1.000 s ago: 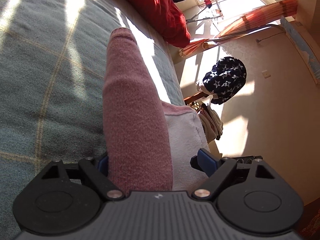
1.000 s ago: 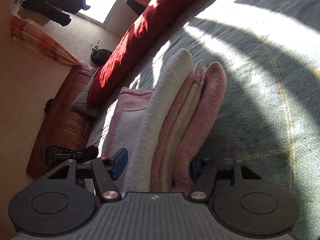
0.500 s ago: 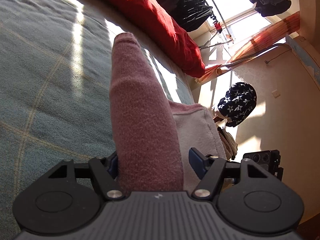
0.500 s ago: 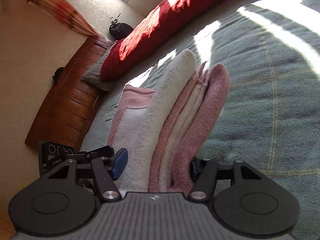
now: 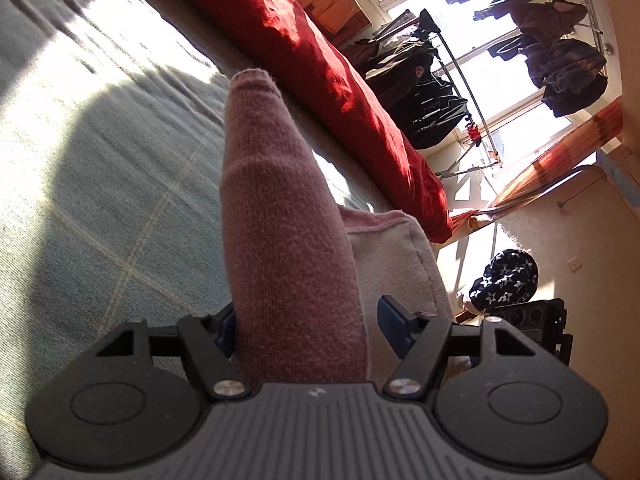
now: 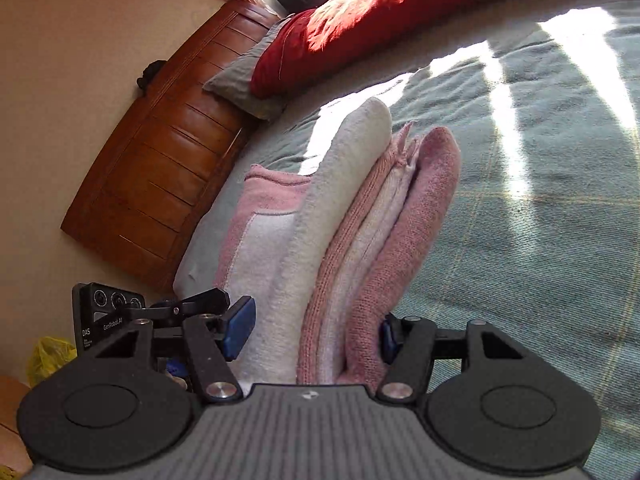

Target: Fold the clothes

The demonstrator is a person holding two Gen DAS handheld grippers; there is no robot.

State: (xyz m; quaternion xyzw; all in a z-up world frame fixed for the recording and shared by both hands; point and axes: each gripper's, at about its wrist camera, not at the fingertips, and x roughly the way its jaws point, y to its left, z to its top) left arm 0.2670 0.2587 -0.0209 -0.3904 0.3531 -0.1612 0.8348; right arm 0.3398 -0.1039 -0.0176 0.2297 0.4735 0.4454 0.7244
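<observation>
The folded pink-and-white garment (image 6: 360, 240) stands thick between both grippers, left gripper (image 5: 308, 328) and right gripper (image 6: 316, 328) clamping its layers

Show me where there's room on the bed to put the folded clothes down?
The blanket lies bare between the folded clothes and the red pillow, with sun stripes across it. In the left view, the same blanket is bare beside the clothes. By the headboard, pillows crowd the bed.

Folded pink-and-white garment (image 6: 360, 248), edge-on above bed
</observation>
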